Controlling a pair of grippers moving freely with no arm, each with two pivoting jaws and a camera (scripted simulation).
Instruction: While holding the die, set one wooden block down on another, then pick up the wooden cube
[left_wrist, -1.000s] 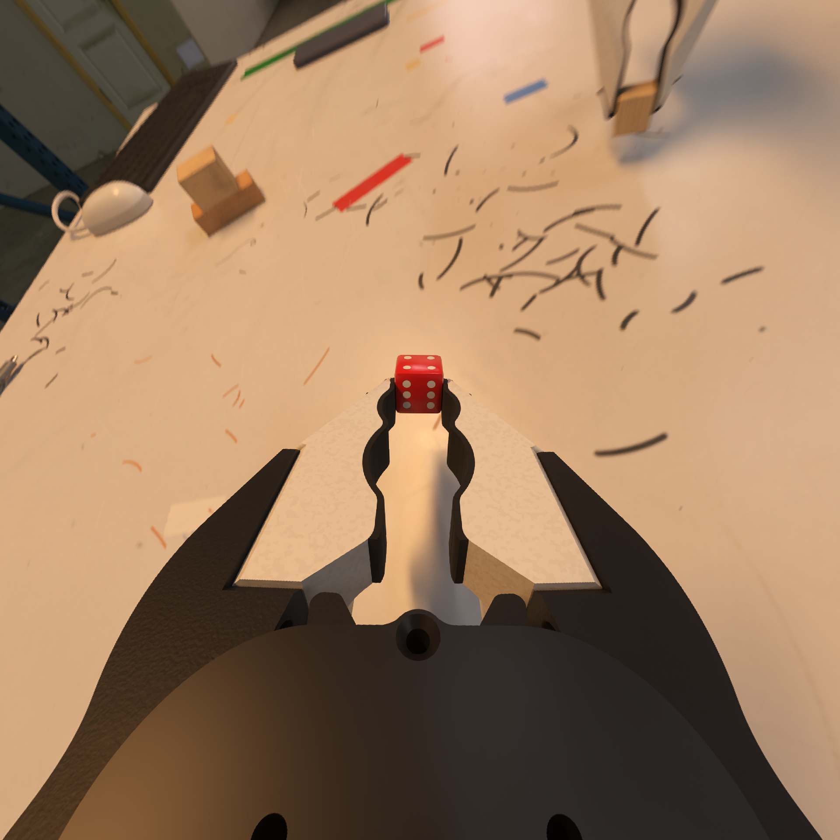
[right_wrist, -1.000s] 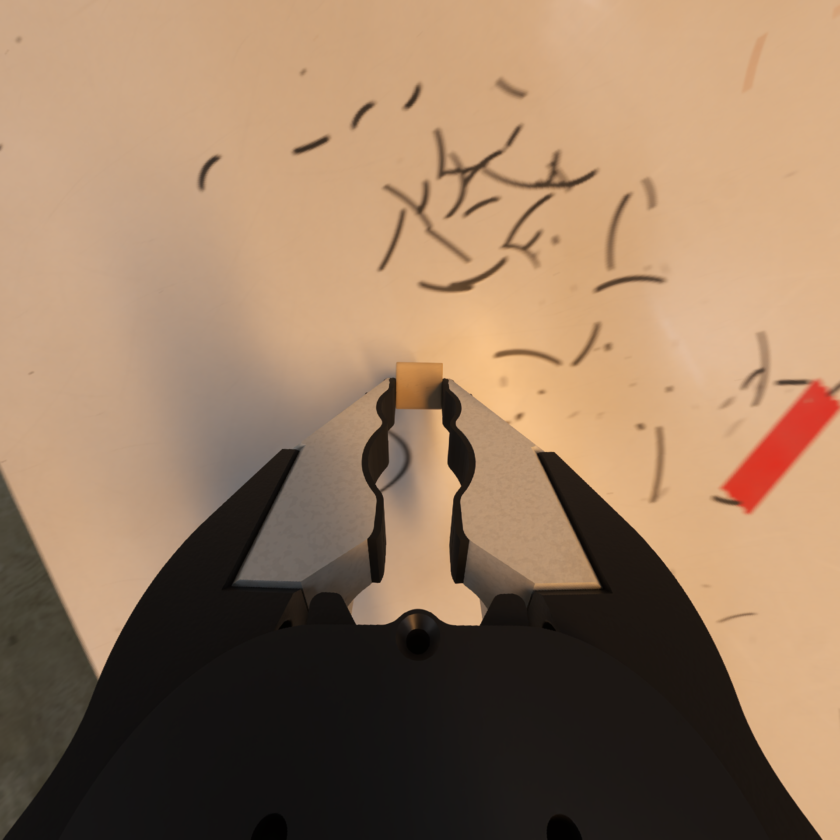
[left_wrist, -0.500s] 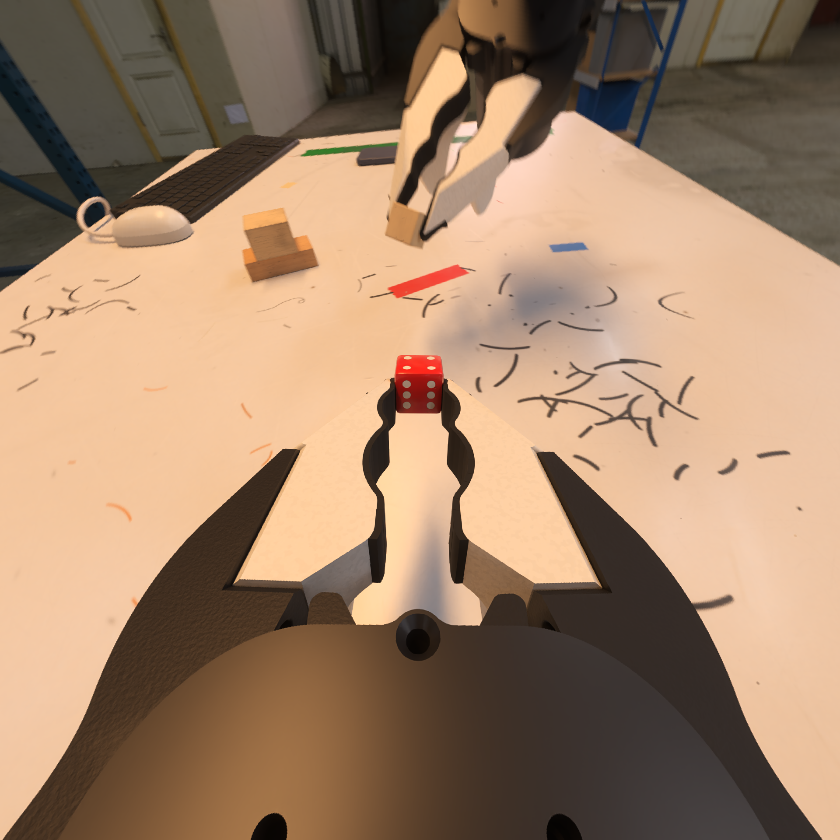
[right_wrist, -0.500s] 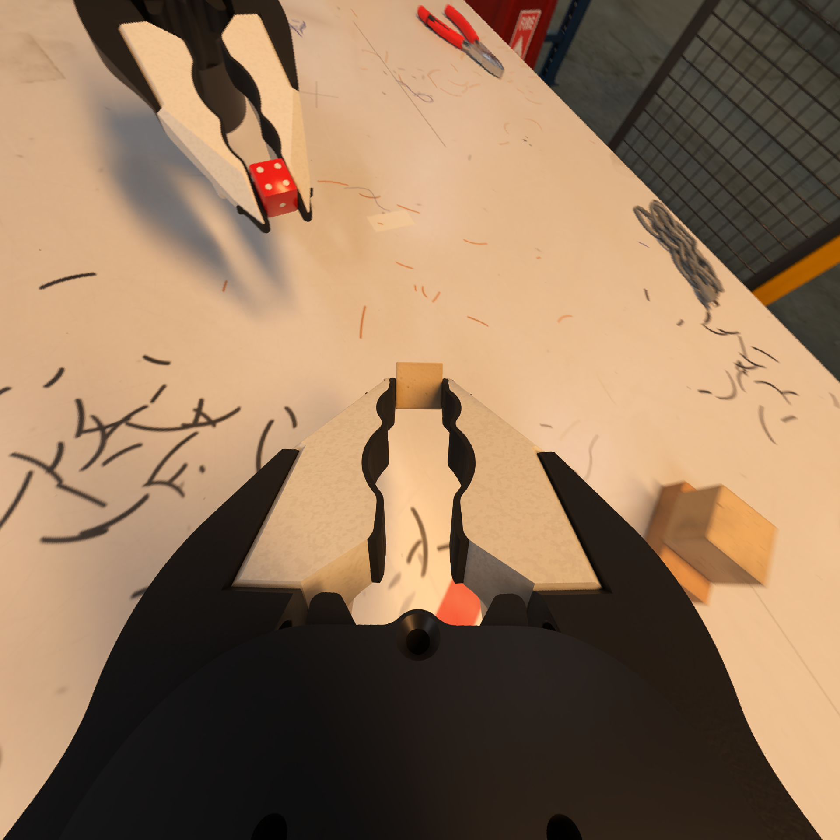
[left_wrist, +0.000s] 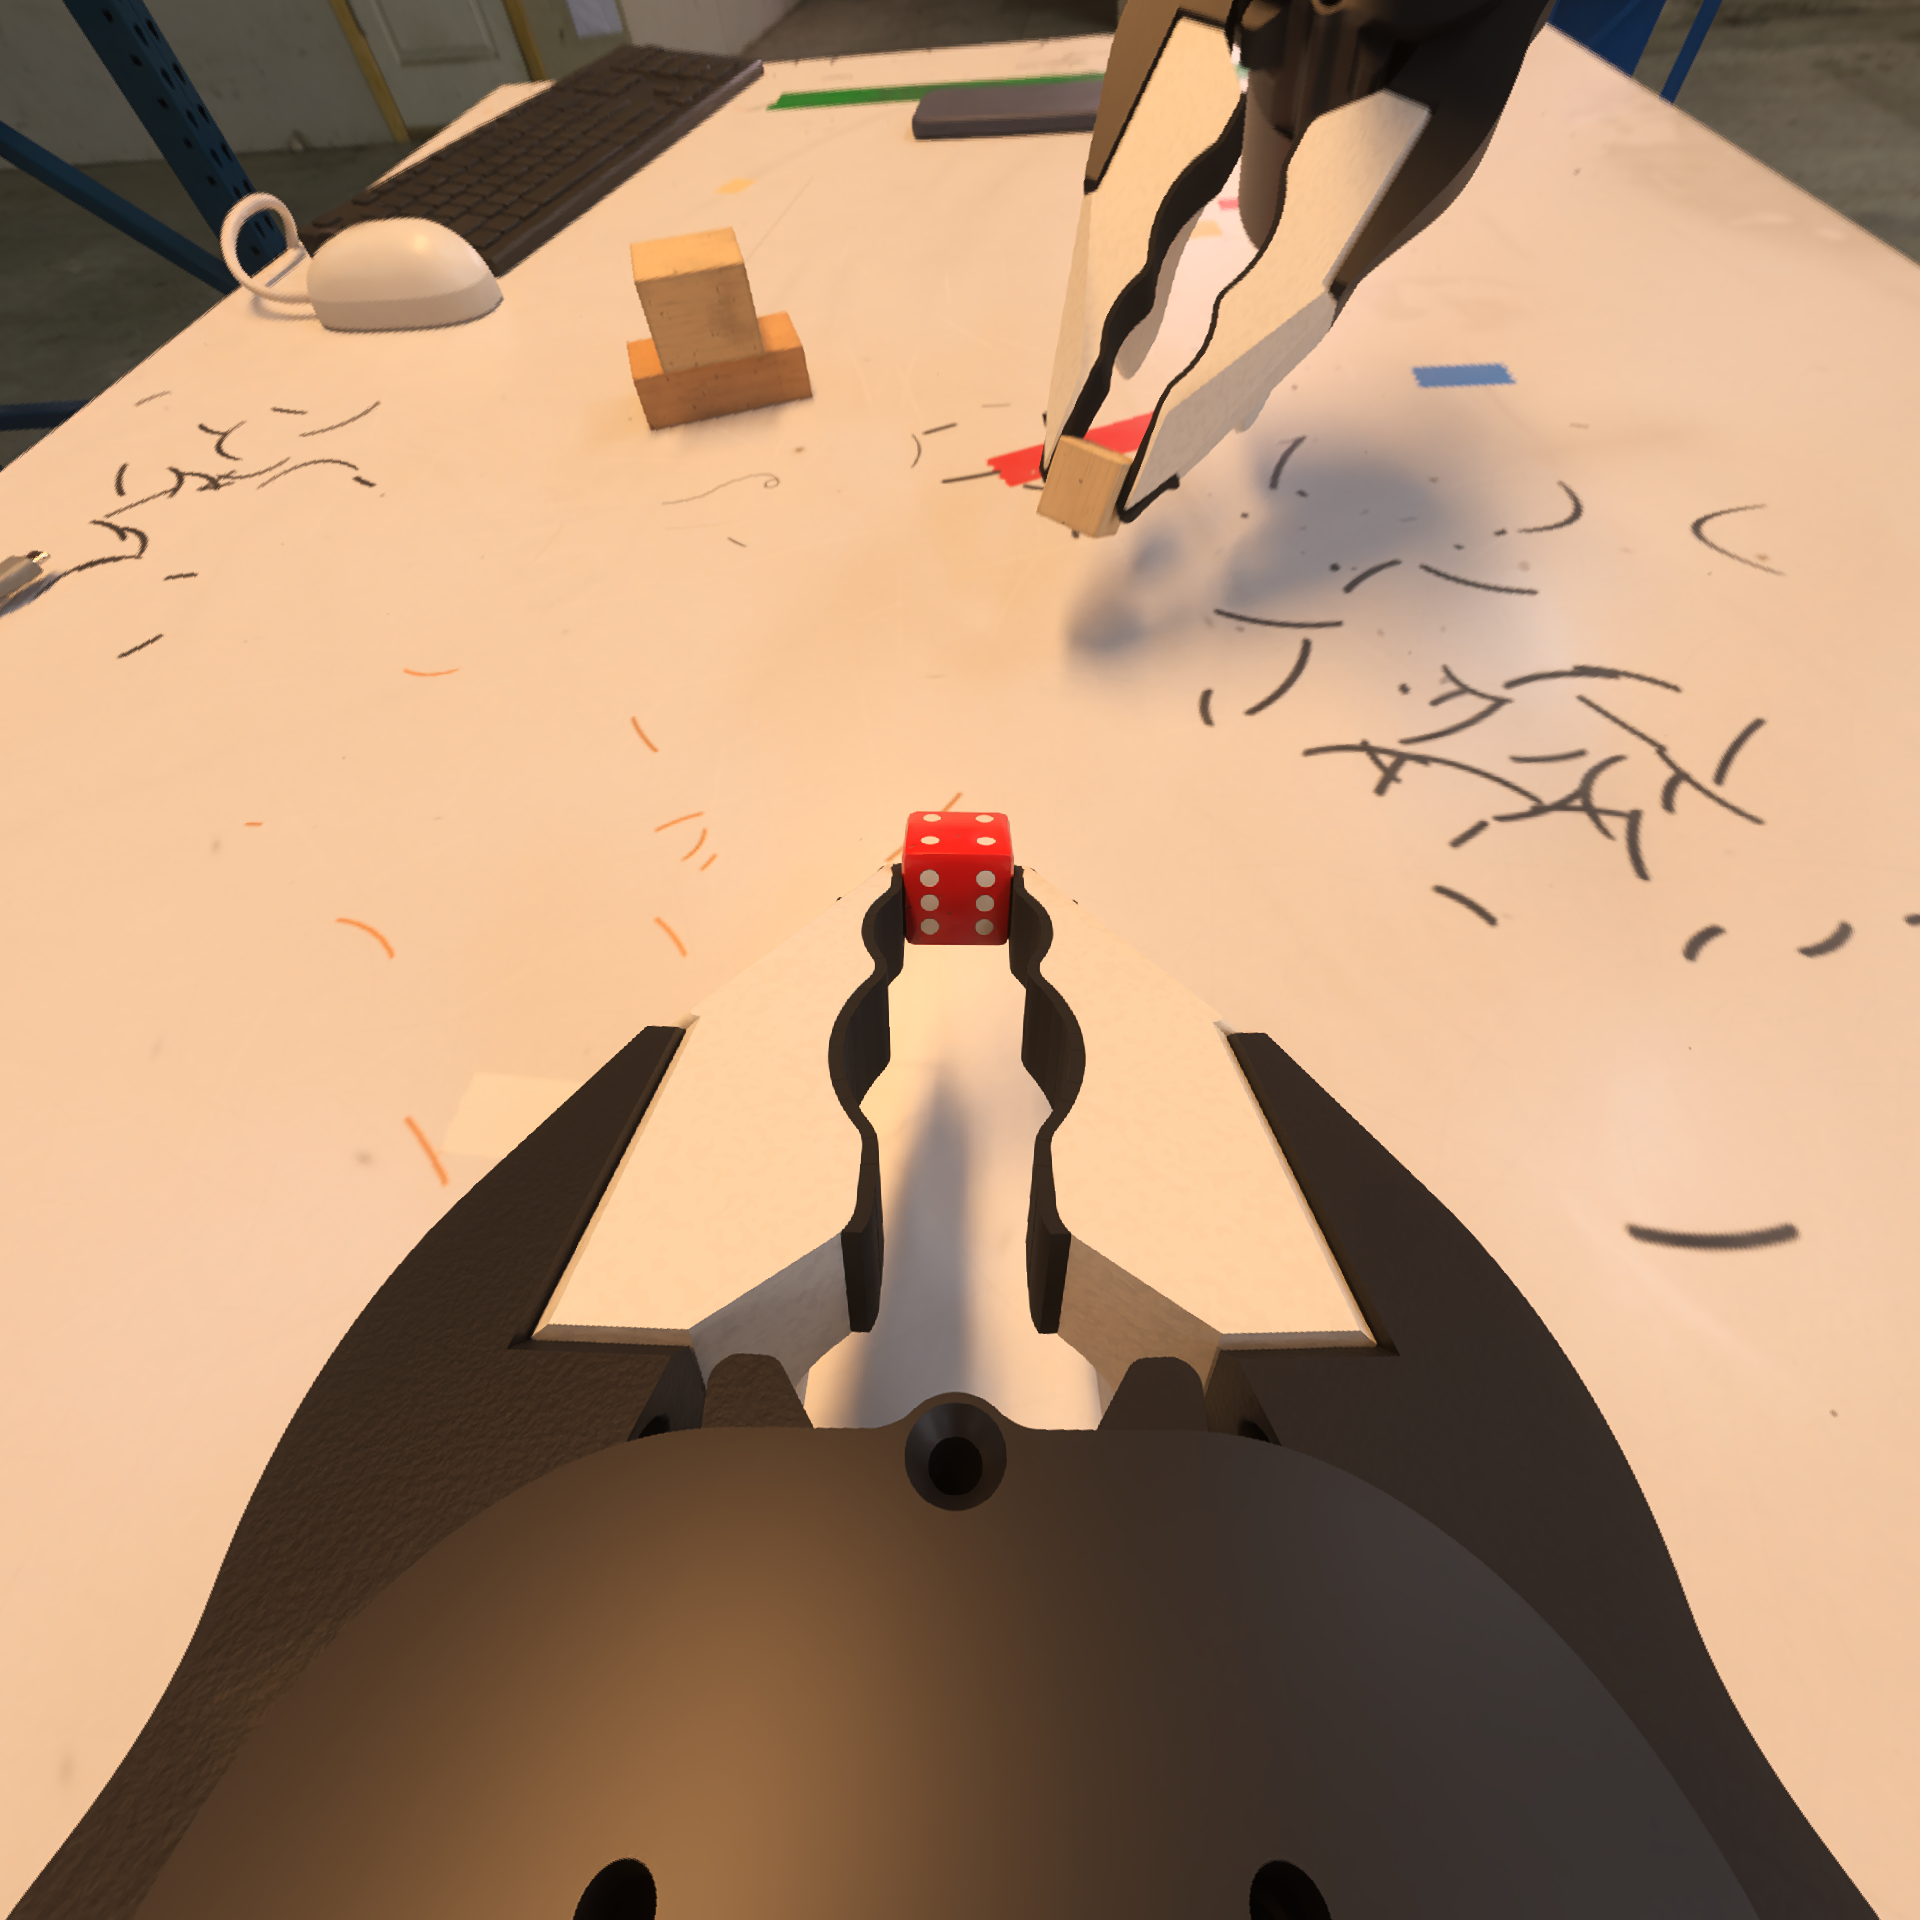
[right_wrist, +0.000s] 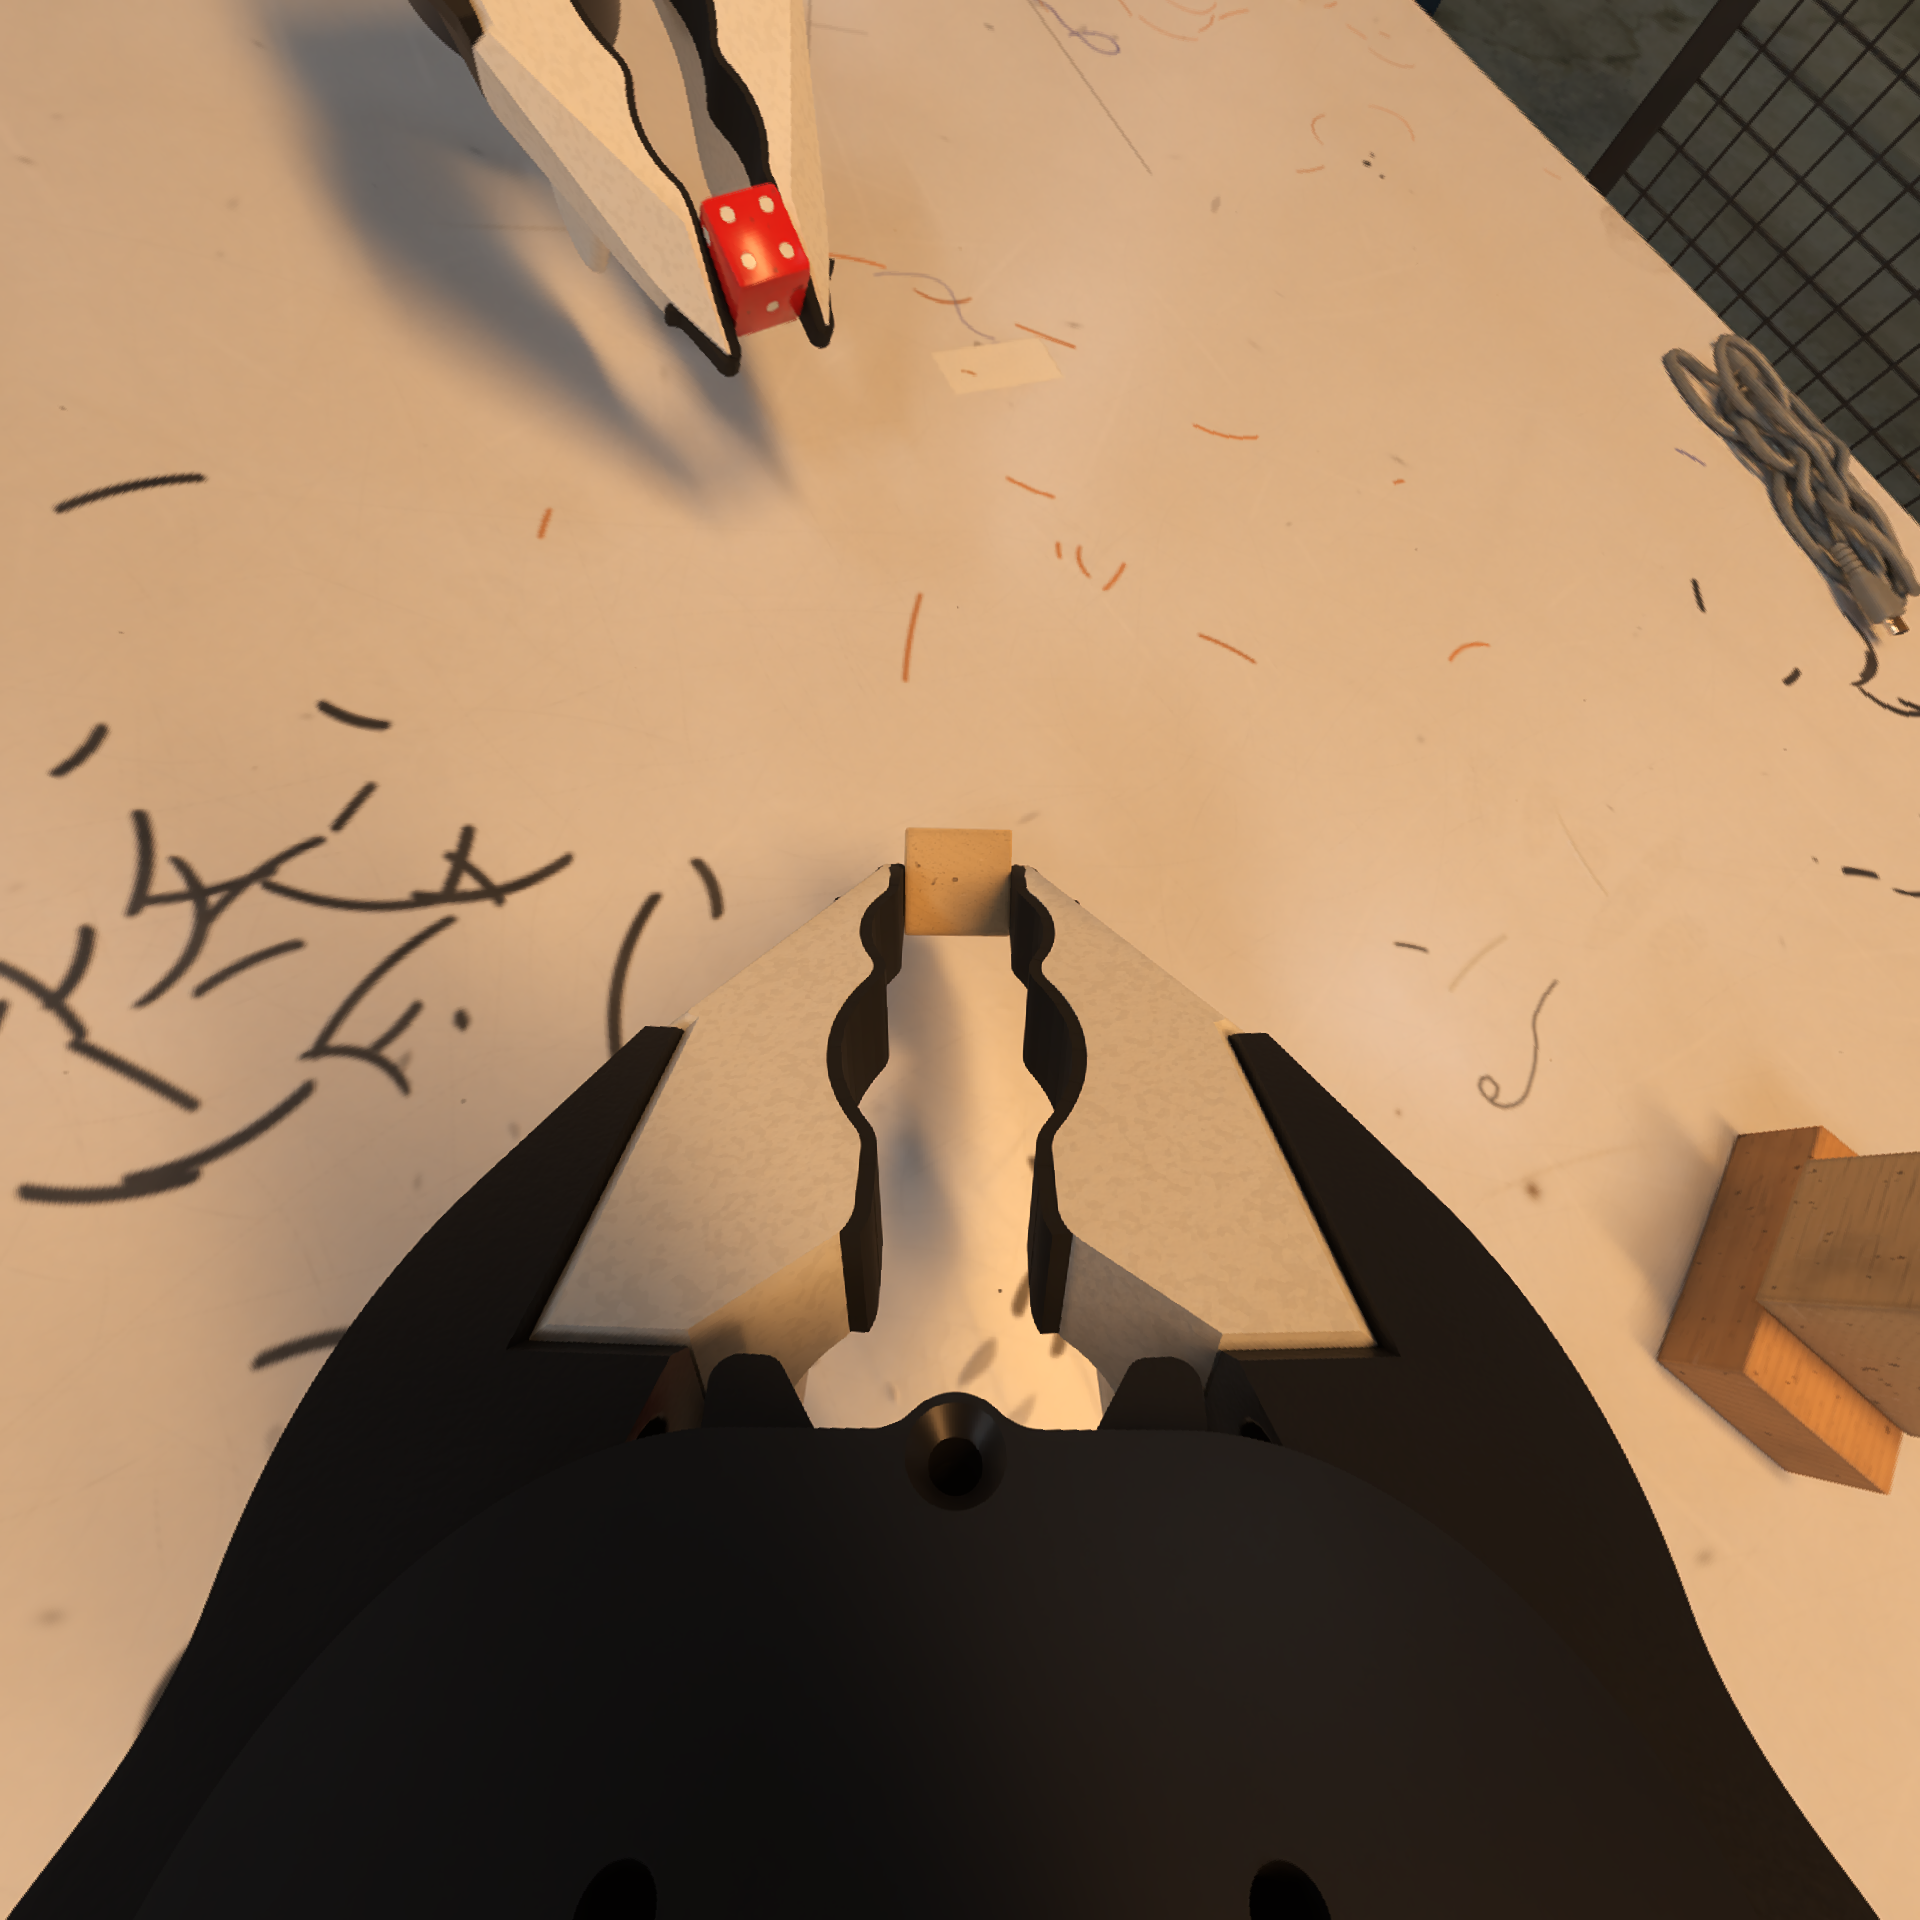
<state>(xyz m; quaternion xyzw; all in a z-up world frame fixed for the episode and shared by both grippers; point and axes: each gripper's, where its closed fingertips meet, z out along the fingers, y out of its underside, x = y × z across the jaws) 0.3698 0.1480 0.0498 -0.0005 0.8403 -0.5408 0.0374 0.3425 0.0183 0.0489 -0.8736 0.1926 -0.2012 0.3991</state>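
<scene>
My left gripper (left_wrist: 956, 883) is shut on a red die (left_wrist: 956, 878) with white pips, held above the table. It also shows in the right wrist view (right_wrist: 774, 332), with the die (right_wrist: 756, 258), at the top left. My right gripper (right_wrist: 956, 883) is shut on a small pale wooden cube (right_wrist: 956, 881). In the left wrist view this gripper (left_wrist: 1101, 499) hangs at the upper right with the cube (left_wrist: 1083, 486) just above the table. A pale wooden block (left_wrist: 694, 299) stands on a darker flat wooden block (left_wrist: 722, 384) at the upper left; the stack shows at the right edge of the right wrist view (right_wrist: 1808, 1299).
A white mouse (left_wrist: 400, 275), a dark keyboard (left_wrist: 540, 145) and a dark flat case (left_wrist: 1003, 109) lie at the table's far end. A grey coiled cable (right_wrist: 1787, 457) lies near the table edge by a wire mesh fence. Red tape (left_wrist: 1070, 452) and black scribbles mark the tabletop.
The right gripper with the cube has come lower and closer to the left gripper. Both views have shifted; the block stack appears nearer. Both grips are unchanged.
</scene>
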